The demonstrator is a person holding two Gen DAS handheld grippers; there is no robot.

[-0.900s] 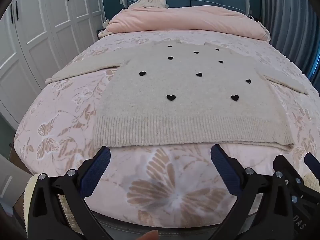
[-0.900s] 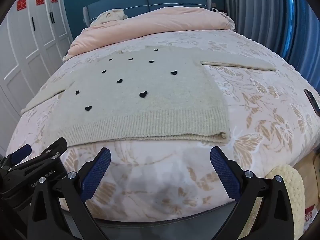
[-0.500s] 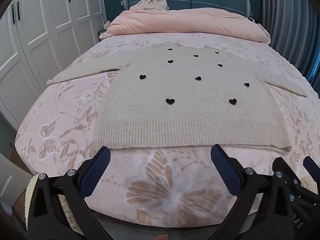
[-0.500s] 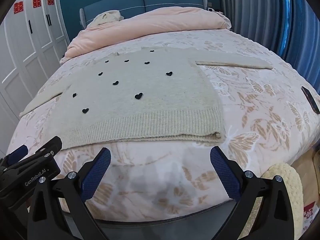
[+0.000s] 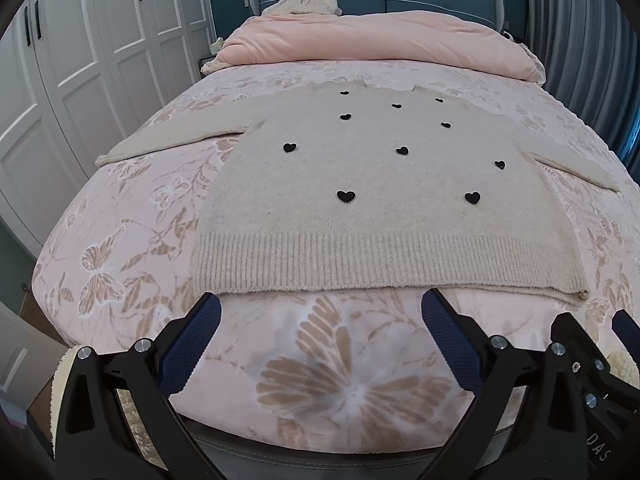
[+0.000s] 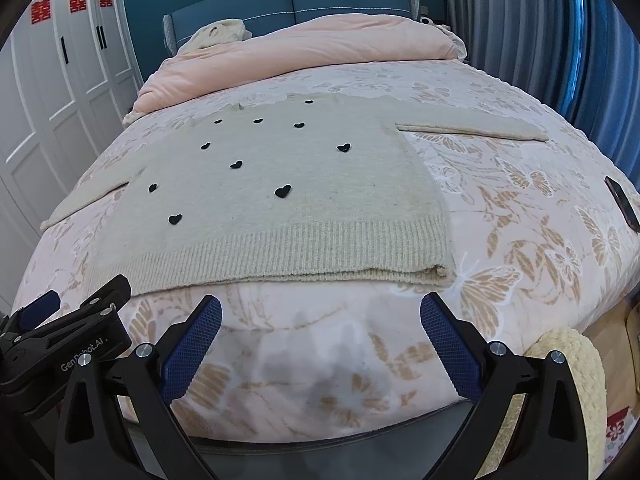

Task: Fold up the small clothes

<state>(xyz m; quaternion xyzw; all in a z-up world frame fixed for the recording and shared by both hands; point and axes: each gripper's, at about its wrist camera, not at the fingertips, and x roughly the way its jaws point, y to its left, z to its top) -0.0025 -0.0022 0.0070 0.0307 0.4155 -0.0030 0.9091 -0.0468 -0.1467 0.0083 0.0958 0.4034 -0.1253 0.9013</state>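
A beige sweater (image 5: 384, 200) with small black hearts lies flat across the middle of the frame on a pink floral bed (image 5: 132, 264). Both the left gripper (image 5: 320, 336) and the right gripper (image 6: 320, 336) sit at the bottom, jaws spread wide, holding nothing. A dark flat object (image 6: 622, 202) is cut off at the right edge.

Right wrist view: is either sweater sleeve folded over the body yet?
No. The sweater lies flat on the bed, its right sleeve stretched straight out sideways and its left sleeve angled away from the body.
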